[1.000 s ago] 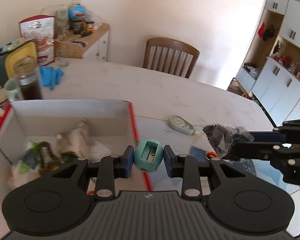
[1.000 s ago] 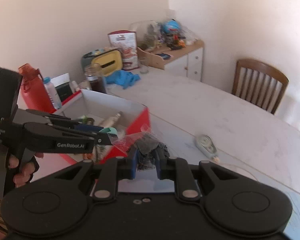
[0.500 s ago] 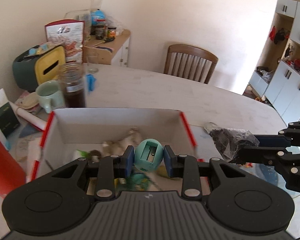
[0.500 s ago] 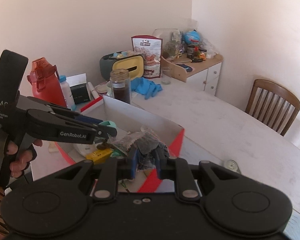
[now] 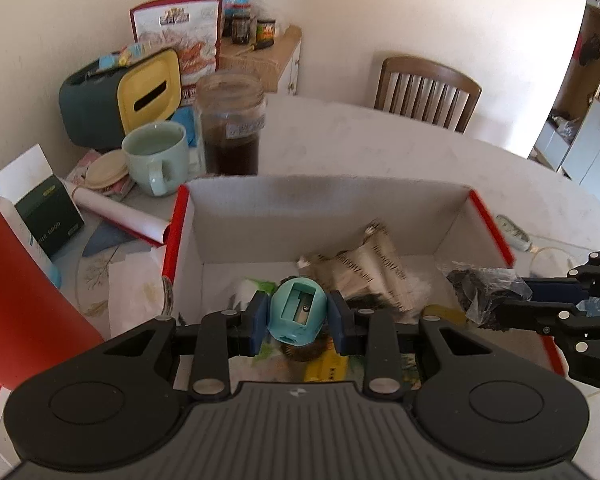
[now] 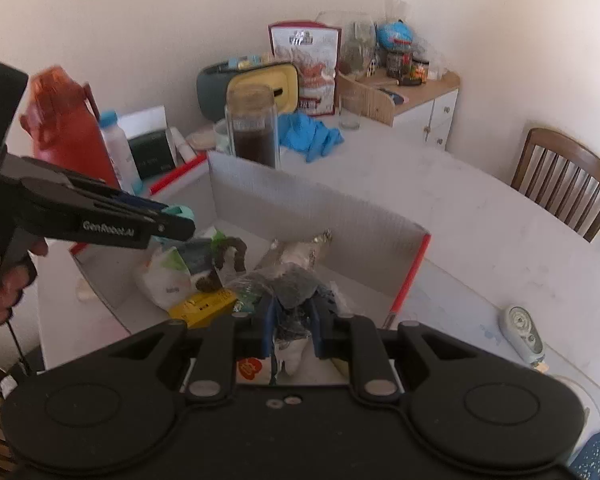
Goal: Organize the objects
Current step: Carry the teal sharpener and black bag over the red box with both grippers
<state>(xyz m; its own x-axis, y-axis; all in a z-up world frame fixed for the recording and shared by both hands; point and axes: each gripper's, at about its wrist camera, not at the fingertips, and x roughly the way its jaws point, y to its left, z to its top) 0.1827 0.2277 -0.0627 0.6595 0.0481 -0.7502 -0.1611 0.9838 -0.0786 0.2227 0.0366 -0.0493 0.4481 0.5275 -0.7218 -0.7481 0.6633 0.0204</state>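
Note:
My left gripper (image 5: 298,316) is shut on a teal pencil sharpener (image 5: 297,314) and holds it above the inside of an open red-edged cardboard box (image 5: 324,196). The box holds several packets and wrappers. My right gripper (image 6: 293,314) is shut on a clear plastic bag of dark stuff (image 6: 294,286), above the box's near right part (image 6: 320,216). The bag and the right gripper's fingers (image 5: 548,312) show at the right of the left wrist view, the bag (image 5: 480,288) over the box's right wall. The left gripper (image 6: 172,220) shows at the left of the right wrist view.
Behind the box stand a glass jar of dark liquid (image 5: 232,124), a pale green mug (image 5: 156,156) and a yellow-lidded tissue box (image 5: 120,96). A red bottle (image 6: 66,120) stands left. A correction tape dispenser (image 6: 522,330) lies on the table right of the box. A wooden chair (image 5: 426,92) is beyond.
Both grippers have moved left and forward over the box, each still holding its object. The box now lies directly under them; earlier the right gripper was beside it.

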